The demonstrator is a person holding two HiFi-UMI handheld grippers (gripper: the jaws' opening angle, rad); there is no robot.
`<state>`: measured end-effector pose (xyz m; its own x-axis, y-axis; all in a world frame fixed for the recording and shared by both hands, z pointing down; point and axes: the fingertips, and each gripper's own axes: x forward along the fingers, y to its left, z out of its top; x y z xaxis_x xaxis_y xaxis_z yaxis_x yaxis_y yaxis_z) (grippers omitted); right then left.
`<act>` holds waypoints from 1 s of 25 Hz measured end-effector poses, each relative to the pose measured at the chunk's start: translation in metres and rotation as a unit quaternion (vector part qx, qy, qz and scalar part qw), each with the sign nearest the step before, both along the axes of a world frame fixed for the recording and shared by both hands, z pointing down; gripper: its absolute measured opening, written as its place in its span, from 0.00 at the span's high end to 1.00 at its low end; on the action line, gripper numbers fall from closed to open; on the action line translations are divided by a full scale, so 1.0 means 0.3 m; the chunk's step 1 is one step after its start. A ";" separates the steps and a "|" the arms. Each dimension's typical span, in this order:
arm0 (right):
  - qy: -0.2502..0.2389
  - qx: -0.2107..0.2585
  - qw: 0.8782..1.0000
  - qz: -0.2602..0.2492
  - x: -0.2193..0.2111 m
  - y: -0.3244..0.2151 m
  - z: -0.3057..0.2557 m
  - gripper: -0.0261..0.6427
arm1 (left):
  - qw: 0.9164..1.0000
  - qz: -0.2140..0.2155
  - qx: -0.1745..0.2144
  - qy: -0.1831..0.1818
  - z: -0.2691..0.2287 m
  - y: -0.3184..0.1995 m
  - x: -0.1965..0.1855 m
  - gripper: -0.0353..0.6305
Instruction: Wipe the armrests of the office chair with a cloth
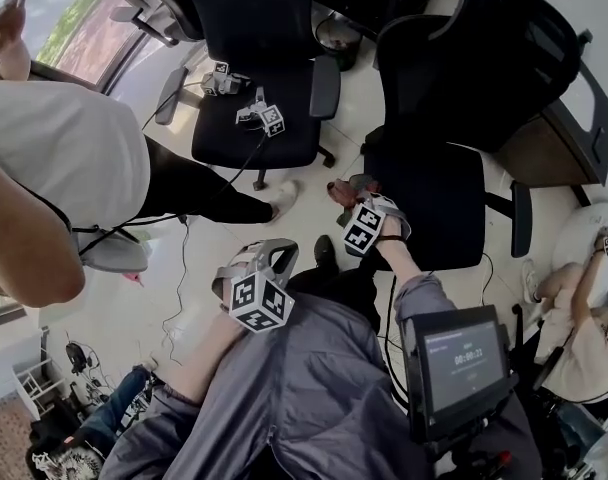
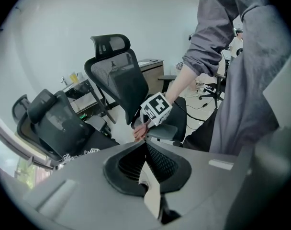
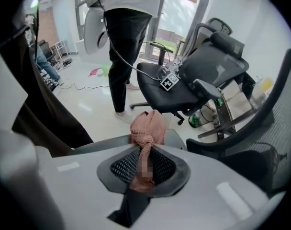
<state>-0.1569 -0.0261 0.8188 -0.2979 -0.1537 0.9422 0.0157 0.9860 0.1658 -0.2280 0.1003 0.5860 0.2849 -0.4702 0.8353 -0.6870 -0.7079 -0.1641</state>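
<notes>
My right gripper is shut on a bunched pink cloth, which shows between its pads. The cloth rests on the grey left armrest of the black office chair. In the left gripper view the same armrest shows beside that chair's seat, with the cloth at its near end under the right gripper's marker cube. My left gripper hangs lower left of the chair, away from it. Its jaws are shut with nothing between them. The chair's other armrest is on the far side.
A second black chair stands beyond, with spare marker-cube grippers on its seat. A person in a white shirt stands at the left, with cables on the floor. A desk is at the right, and a small screen sits on my chest.
</notes>
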 end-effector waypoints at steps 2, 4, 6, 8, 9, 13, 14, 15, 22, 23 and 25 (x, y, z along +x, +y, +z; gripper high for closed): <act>-0.002 -0.004 1.000 -0.010 0.003 0.081 -0.002 0.89 | 1.000 0.004 0.003 0.003 -0.005 -0.009 0.007 0.92; -0.009 -0.010 1.000 -0.008 0.011 0.150 -0.007 0.89 | 1.000 0.012 0.007 0.006 -0.010 -0.019 0.023 0.92; -0.017 -0.021 1.000 0.004 0.025 0.211 -0.010 0.89 | 1.000 0.019 0.009 0.007 -0.014 -0.022 0.039 0.92; -0.020 -0.033 0.999 0.014 0.042 0.276 -0.006 0.89 | 1.000 0.024 0.012 0.008 -0.014 -0.018 0.052 0.92; -0.021 -0.037 0.999 0.016 0.051 0.307 -0.002 0.89 | 1.000 0.027 0.012 0.008 -0.014 -0.015 0.056 0.92; -0.028 -0.052 0.998 0.027 0.078 0.368 0.000 0.89 | 0.999 0.035 0.014 0.010 -0.012 -0.009 0.068 0.92; -0.031 -0.059 0.997 0.032 0.081 0.368 -0.003 0.89 | 0.999 0.037 0.014 0.010 -0.012 -0.009 0.073 0.92; -0.033 -0.063 0.997 0.034 0.082 0.365 -0.007 0.89 | 0.999 0.039 0.014 0.010 -0.013 -0.009 0.078 0.92; -0.032 -0.032 0.998 0.046 0.087 0.214 -0.030 0.89 | 0.999 0.039 0.023 0.012 -0.035 -0.009 0.087 0.92; -0.029 -0.034 0.998 0.050 0.084 0.194 -0.026 0.89 | 0.999 0.038 0.025 0.012 -0.039 -0.008 0.086 0.92; -0.020 -0.043 0.997 0.052 0.076 0.184 -0.015 0.87 | 0.999 0.036 0.027 0.012 -0.045 -0.004 0.086 0.92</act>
<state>-0.1341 0.0291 0.8144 -0.3222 -0.1042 0.9409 -0.0930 0.9926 0.0781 -0.2022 0.0991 0.5725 0.3400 -0.4922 0.8013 -0.6390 -0.7461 -0.1872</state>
